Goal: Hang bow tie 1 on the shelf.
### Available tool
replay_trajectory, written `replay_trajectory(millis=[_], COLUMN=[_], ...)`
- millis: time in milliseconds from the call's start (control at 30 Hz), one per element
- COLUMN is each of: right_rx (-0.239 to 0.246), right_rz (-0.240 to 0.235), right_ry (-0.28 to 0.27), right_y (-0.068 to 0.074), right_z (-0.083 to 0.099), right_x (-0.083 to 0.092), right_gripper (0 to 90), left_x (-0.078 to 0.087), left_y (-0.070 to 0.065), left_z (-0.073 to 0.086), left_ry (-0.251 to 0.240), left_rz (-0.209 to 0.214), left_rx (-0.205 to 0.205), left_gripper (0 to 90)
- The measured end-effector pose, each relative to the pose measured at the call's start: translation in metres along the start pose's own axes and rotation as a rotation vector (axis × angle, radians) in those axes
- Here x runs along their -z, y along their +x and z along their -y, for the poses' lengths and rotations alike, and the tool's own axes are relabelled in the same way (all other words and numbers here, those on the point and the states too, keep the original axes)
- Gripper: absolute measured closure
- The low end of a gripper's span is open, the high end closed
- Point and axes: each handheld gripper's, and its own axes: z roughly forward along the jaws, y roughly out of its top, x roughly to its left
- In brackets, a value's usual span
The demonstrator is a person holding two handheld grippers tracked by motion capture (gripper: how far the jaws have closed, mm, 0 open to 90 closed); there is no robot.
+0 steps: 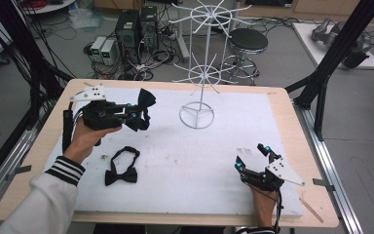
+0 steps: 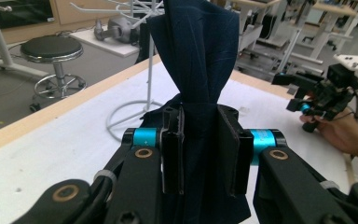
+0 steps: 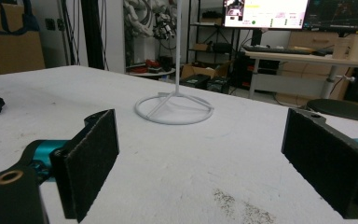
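Note:
My left gripper (image 1: 135, 113) is raised above the table's left side, shut on a dark navy bow tie (image 1: 145, 105). In the left gripper view the tie's cloth (image 2: 198, 56) stands up, pinched between the two pads. A second black bow tie (image 1: 121, 171) with its strap lies flat on the white mat, below my left hand. A white wire display rack (image 1: 197, 73) with spoked arms stands at the mat's middle back, its ring base (image 3: 174, 108) ahead in the right gripper view. My right gripper (image 1: 252, 157) rests low at the front right, jaws wide open, nothing between them.
A white foam mat (image 1: 185, 156) covers the wooden table (image 1: 292, 112). Behind the table stand a black stool (image 1: 247, 41), computer towers (image 1: 137, 27) and cables. A black frame leg (image 1: 331, 63) rises at the right.

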Motion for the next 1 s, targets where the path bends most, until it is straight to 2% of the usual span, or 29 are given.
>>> replay_trajectory(millis=[300,500,667,833,1000], right_rx=[0.009,0.003,-0.009,-0.007,-0.006], right_rz=[0.002,-0.001,-0.002,-0.001,0.000], right_ry=[0.004,0.003,0.005,0.003,-0.001], right_y=[0.000,0.000,0.000,0.000,-0.001], right_z=[0.000,0.000,0.000,0.000,0.000], right_x=[-0.001,-0.001,0.000,0.000,0.000], right_gripper=[10.4,10.4,10.4,10.4,10.4], left_x=[-0.007,-0.015,-0.020,-0.026,-0.031], left_y=[0.014,0.026,0.037,0.045,0.048], left_z=[-0.014,-0.019,-0.027,-0.034,-0.037], left_ry=[-0.005,-0.011,-0.037,-0.026,-0.043], left_rz=[0.021,0.030,0.039,0.021,-0.007], left_rx=[-0.024,-0.014,0.001,-0.008,-0.001], left_gripper=[72.6,72.6,72.6,72.7,72.7])
